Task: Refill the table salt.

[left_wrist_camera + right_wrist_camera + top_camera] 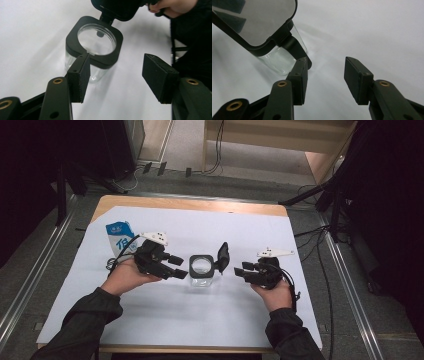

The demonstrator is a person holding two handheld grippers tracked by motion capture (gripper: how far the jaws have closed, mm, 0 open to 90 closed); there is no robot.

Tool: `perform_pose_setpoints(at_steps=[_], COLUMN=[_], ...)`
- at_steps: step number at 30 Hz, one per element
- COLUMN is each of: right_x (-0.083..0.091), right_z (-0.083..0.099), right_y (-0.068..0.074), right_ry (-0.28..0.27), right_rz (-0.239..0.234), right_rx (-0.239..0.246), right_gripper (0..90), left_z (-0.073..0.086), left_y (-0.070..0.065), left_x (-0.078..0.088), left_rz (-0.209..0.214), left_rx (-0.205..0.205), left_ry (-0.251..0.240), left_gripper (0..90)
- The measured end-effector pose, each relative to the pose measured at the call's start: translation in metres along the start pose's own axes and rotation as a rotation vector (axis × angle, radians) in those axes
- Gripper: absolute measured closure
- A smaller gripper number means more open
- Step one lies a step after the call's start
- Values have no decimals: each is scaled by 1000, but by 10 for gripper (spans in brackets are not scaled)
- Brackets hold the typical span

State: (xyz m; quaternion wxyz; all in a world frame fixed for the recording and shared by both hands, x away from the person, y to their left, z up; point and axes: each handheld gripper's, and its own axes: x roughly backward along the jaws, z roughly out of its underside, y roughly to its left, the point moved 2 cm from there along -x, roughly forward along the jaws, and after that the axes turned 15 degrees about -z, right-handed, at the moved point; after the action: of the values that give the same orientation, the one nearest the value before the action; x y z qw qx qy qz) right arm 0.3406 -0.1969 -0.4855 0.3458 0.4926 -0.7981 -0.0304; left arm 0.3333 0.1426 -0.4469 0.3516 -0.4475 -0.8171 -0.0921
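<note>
Jar (202, 271) stands on the sheet (165, 315) that covers the table (190, 203), between the two grippers. Left gripper (176, 267) sits just left of the jar, its jaw tips beside the jar's collar; no contact that can be told. Right gripper (242, 271) lies to the jar's right, apart from it. Hinged lid (223, 257) stands up from the jar's right edge, between jar and right gripper. Carton (120, 238) lies behind and left of the left gripper, near the sheet's far left corner.
</note>
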Motion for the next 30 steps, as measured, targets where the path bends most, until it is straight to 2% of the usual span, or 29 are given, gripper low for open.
perform_pose_setpoints(at_steps=[1,3,6,9,14,18,19,23,30], right_x=[1,1,2,3,0,-2,-4,-6,-16], right_z=[0,-1,-3,-5,-6,-9,-12,-17,-26], right_y=[0,-1,-1,-2,-3,-4,-5,-5,-6], right_ry=[4,4,6,-1,24,27,29,30,37], right_rz=[0,-2,0,-1,0,1,-4,-3,-16], right_rx=[19,21,20,25,40,34,39,60,85], right_gripper=[544,544,541,514,498,496,496,496,498], left_z=[1,5,11,18,27,33,34,40,53], left_y=[1,4,9,14,19,24,25,28,37], left_x=[2,8,16,23,32,40,43,56,79], left_rz=[-12,-42,-62,-54,-111,-129,-125,-153,-228], left_rx=[1,4,16,45,51,74,77,102,130], left_ry=[5,8,1,-5,13,7,11,-2,-13], left_gripper=[416,418,417,402,401,404,409,411,419])
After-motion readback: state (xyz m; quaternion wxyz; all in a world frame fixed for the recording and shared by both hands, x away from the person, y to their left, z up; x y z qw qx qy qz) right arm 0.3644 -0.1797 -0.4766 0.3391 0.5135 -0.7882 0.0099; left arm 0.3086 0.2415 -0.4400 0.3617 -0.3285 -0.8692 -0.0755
